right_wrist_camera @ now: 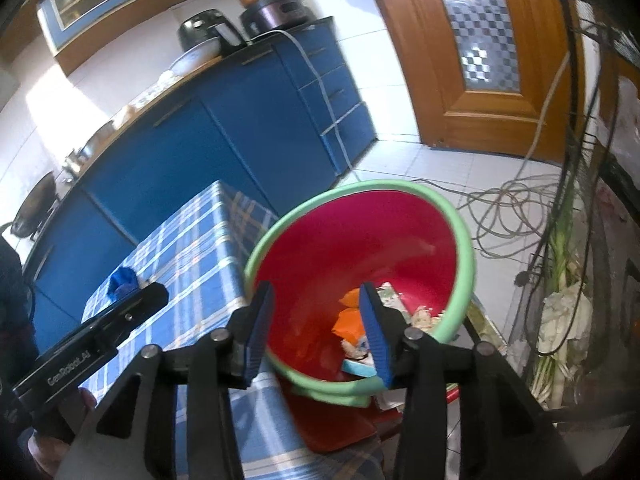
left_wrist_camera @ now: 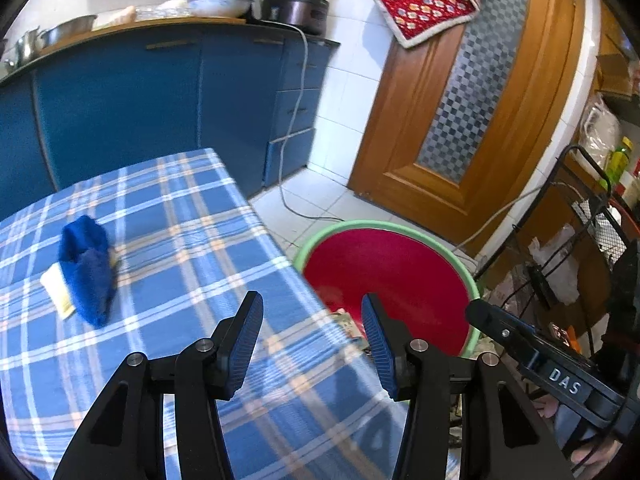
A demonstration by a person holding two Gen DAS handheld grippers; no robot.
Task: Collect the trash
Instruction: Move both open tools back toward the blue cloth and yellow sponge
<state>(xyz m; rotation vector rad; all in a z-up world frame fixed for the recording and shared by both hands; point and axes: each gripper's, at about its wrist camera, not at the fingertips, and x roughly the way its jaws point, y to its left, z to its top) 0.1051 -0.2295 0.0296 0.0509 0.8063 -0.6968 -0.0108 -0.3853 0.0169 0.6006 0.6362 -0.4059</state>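
A red basin with a green rim [left_wrist_camera: 404,272] [right_wrist_camera: 460,240] stands beside the table's right edge. It holds several scraps: orange wrappers [right_wrist_camera: 350,322], white crumpled paper [right_wrist_camera: 424,316] and a light blue packet [right_wrist_camera: 358,368]. A blue cloth [left_wrist_camera: 86,268] lies on the checked tablecloth [left_wrist_camera: 192,240] over a pale yellow wrapper [left_wrist_camera: 58,290]; the cloth also shows in the right wrist view [right_wrist_camera: 122,280]. My left gripper [left_wrist_camera: 312,344] is open and empty over the table's right edge. My right gripper [right_wrist_camera: 318,334] is open and empty above the basin.
Blue kitchen cabinets [left_wrist_camera: 120,96] with pots and cookers stand behind the table. A wooden door [left_wrist_camera: 472,112] is at the right. Cables [right_wrist_camera: 508,208] lie on the tiled floor. A black wire rack [left_wrist_camera: 592,216] with bags stands at the far right.
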